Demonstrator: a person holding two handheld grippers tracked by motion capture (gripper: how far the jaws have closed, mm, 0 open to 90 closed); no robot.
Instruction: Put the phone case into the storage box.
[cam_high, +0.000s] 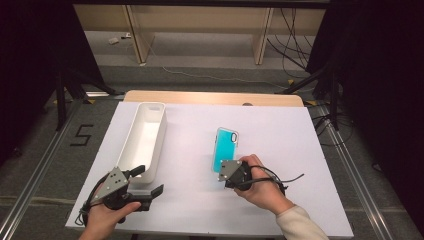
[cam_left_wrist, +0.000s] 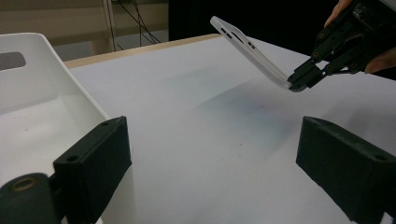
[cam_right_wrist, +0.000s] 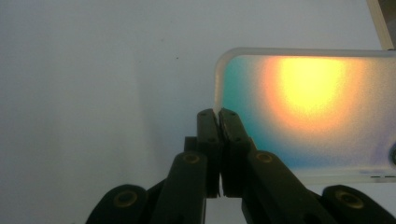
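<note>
Well, what matters: the phone case (cam_high: 225, 149) sits in the right tool (cam_high: 231, 172), pinched at its near short edge.
Tilt: in the left gripper view the phone case (cam_left_wrist: 247, 47) slopes up and away from the right tool (cam_left_wrist: 299, 83), its far end raised off the bench (cam_left_wrist: 196, 121).
Long axis: runs away from the person, roughly parallel to the white bin (cam_high: 144, 141).
Bin's bearing: off to the left of the case, well apart, open side up.
Nearer hand: the right one has it; the left tool (cam_high: 145, 180) waits by the bin's near end, jaws spread wide, holding nothing.
Right tool's state: jaws closed tight on the case's rim (cam_right_wrist: 218, 108).
Case's look: translucent frosted rim, teal back with a yellow-orange glow, camera cut-out at the far end.
</note>
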